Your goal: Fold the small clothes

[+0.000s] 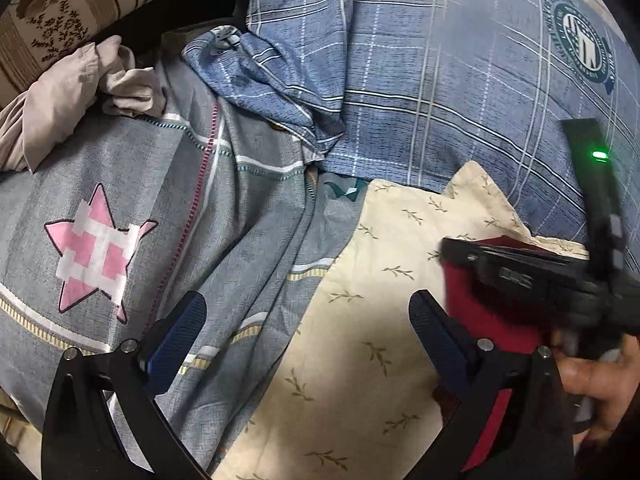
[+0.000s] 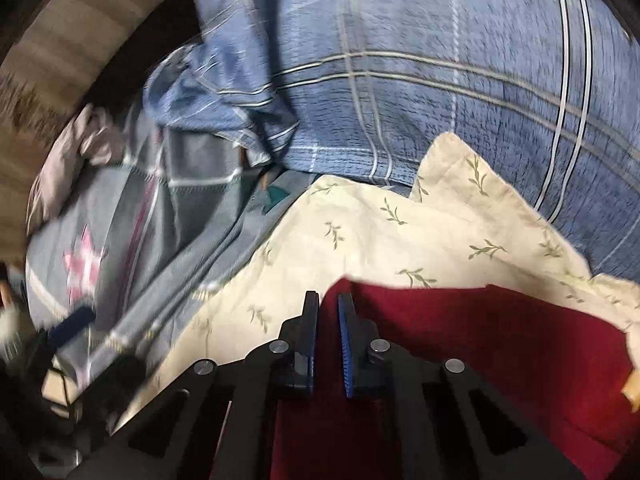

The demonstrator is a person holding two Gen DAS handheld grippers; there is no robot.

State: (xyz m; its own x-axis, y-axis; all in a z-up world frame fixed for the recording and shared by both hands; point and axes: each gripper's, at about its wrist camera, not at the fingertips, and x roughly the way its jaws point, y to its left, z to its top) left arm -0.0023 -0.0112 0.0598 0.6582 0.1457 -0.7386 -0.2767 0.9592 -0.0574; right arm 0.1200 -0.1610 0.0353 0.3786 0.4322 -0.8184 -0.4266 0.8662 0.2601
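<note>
We are seeing the red garment [image 2: 480, 340] lying on the cream leaf-print cloth [image 2: 360, 232], its near edge rising right up between the fingers of the right gripper [image 2: 329, 308]; those fingers are standing nearly together with only a thin slit, and the red edge seems to be sitting in it, though we cannot tell for sure that they are pinching it. The left gripper [image 1: 308, 312] is spreading wide with nothing between its fingers; the red garment [image 1: 492, 312] is lying just beyond its right finger, partly under the right gripper's black body, and a hand [image 1: 596, 384] is showing at that side. Under both are lying a grey star-print quilt [image 1: 100, 208] off the left finger and a blue plaid quilt [image 1: 440, 80] ahead, with a beige crumpled cloth [image 1: 72, 96] and a striped floral cushion [image 1: 60, 4] further left. The right view is blurring.
</note>
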